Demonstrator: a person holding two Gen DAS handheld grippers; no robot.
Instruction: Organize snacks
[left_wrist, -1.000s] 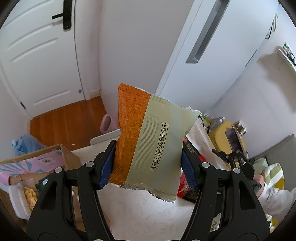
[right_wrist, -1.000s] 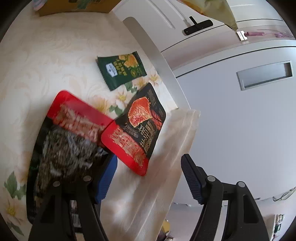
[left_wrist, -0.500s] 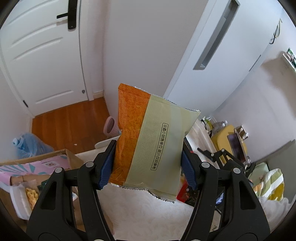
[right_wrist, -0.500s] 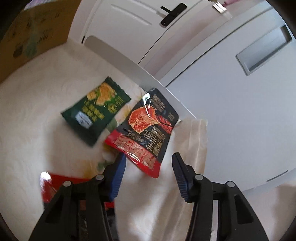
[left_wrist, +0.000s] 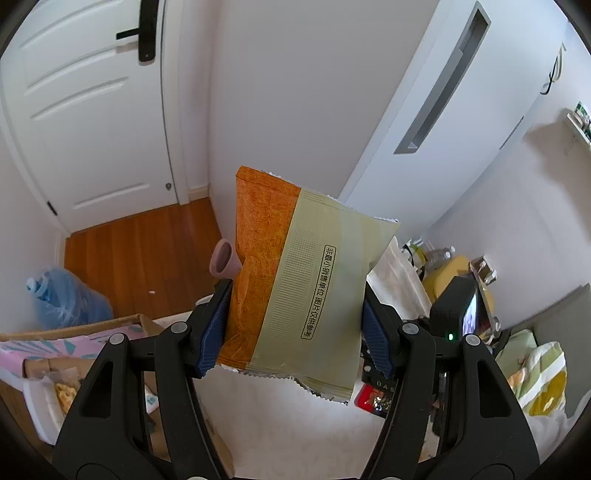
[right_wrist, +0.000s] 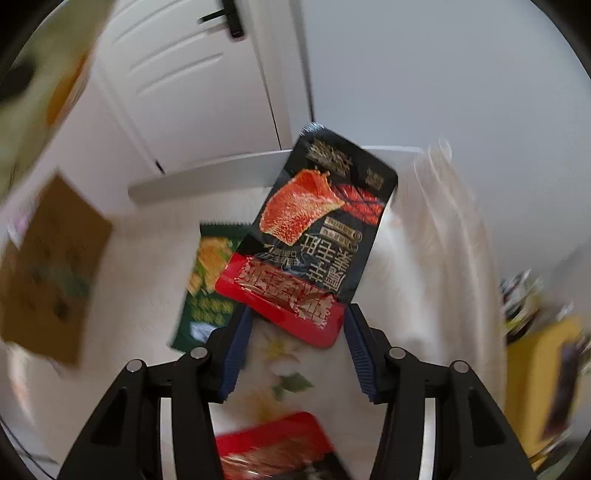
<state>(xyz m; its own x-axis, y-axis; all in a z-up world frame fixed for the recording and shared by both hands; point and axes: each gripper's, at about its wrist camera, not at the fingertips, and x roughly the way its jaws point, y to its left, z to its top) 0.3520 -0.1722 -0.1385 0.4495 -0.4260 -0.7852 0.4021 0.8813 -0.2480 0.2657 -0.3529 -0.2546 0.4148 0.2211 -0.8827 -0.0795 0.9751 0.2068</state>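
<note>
My left gripper (left_wrist: 295, 328) is shut on an orange and pale green snack bag (left_wrist: 303, 277), held upright above the white table (left_wrist: 295, 435). My right gripper (right_wrist: 295, 332) is shut on the red lower edge of a black and red jerky packet (right_wrist: 317, 236) and holds it tilted above the table. A green snack packet (right_wrist: 207, 288) lies flat on the floral cloth behind it. Another red and black packet (right_wrist: 280, 446) lies under the right gripper. The right wrist view is motion-blurred.
A cardboard box (left_wrist: 66, 354) with snacks stands at the table's left; it also shows in the right wrist view (right_wrist: 48, 273). A white door (left_wrist: 92, 110), a blue water jug (left_wrist: 62, 299) and a yellow item (left_wrist: 458, 273) surround the table.
My right gripper swung round, closed on the black and red jerky packet and lifted it off the table. My left gripper kept its hold on the bag and shifted slightly.
</note>
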